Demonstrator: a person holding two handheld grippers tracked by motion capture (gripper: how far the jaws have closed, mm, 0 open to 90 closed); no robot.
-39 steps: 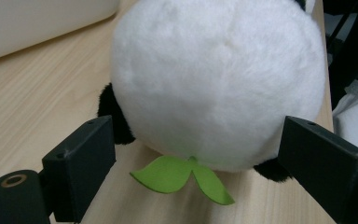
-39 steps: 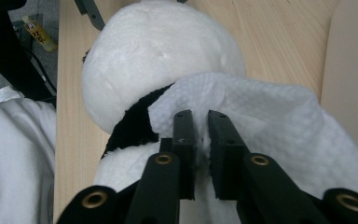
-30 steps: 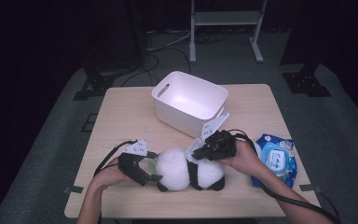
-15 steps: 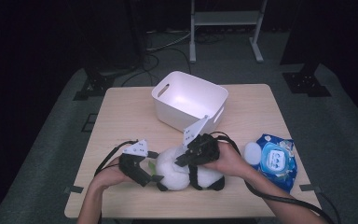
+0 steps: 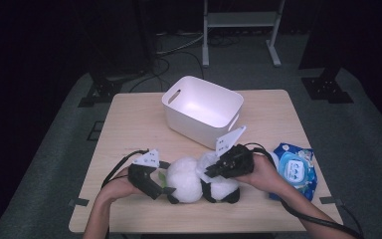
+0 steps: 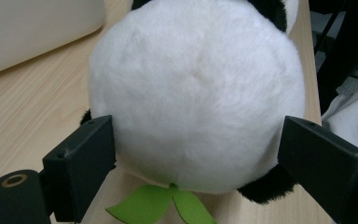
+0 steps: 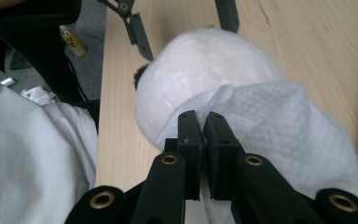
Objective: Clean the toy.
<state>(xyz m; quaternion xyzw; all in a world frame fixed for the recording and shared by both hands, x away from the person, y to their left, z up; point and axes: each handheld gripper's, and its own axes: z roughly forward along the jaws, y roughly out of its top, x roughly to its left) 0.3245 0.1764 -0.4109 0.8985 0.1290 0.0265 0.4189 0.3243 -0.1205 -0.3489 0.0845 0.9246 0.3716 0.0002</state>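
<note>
A black-and-white panda plush point(image 5: 186, 181) lies near the table's front edge, with a green leaf point(image 6: 163, 207) under its round white head point(image 6: 196, 93). My left gripper point(image 5: 161, 191) comes in from the left, its jaws spread wide and pressed on both sides of that head. My right gripper point(image 5: 210, 172) hovers over the plush from the right, shut on a white wet wipe point(image 7: 270, 121). The wipe drapes over the plush's white fur point(image 7: 200, 60). In the right gripper view the two jaws point(image 7: 203, 126) pinch the wipe's edge.
A white plastic bin point(image 5: 202, 110) stands behind the plush at the table's middle. A blue pack of wipes point(image 5: 293, 172) lies at the front right, close to the right hand. Bare wood stretches left of the bin.
The right gripper slid left across the plush with the wipe, then came back to the right. The left gripper and the plush stayed put.
</note>
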